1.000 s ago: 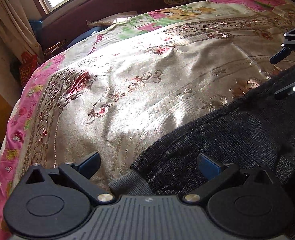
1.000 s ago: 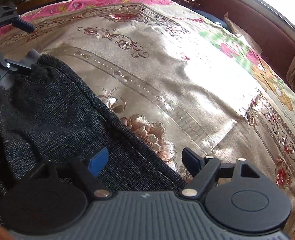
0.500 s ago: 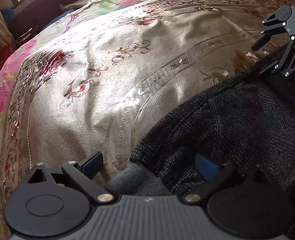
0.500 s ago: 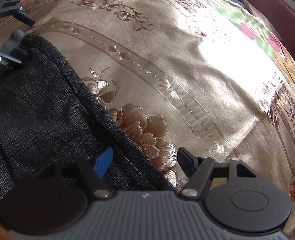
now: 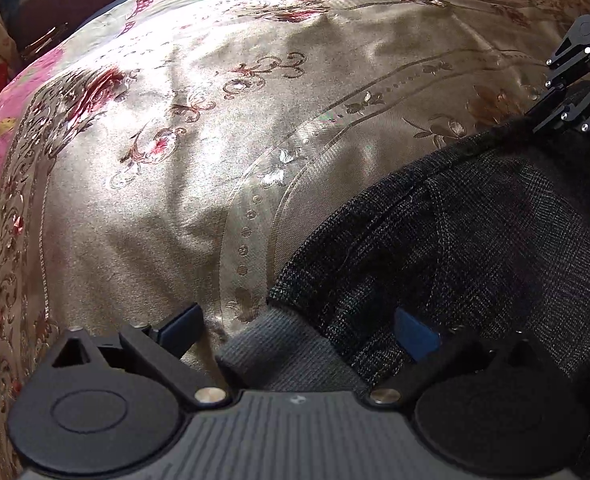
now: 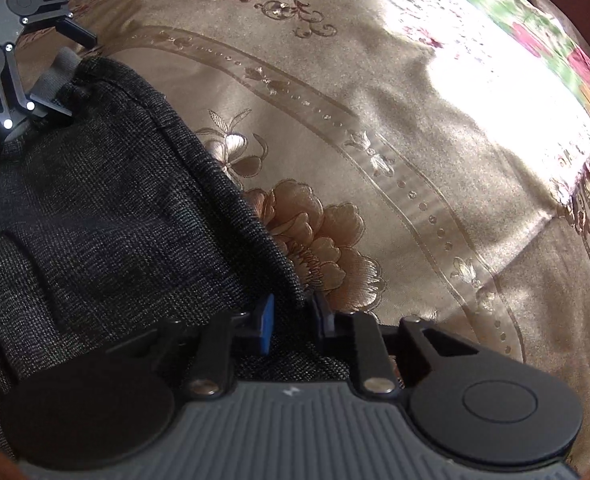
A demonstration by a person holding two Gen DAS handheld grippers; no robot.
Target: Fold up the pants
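Bedspread [image 5: 167, 208]: shiny gold satin, woven flowers and dotted curved bands, pink flowered border on the far side; it fills most of both views and runs off every edge.
Pants [image 5: 475, 248]: dark charcoal woven cloth with a faint check, lying on the bedspread, bunched into soft folds; the lower and outer parts are cut off by my tools and the picture edges, so I cannot make out the whole shape.
Waistband [image 5: 279, 344]: grey ribbed knit strip sticking out from under the dark cloth, right in front of my left gripper; part of it is hidden behind the tool body.
Right gripper [image 6: 291, 320]: my fingers are drawn close together, pinching the edge of the pants between the blue pad and the black one.
Left gripper [image 5: 299, 326]: my fingers are spread wide, one over the bedspread, one over the pants, with the waistband lying between them, not clamped.
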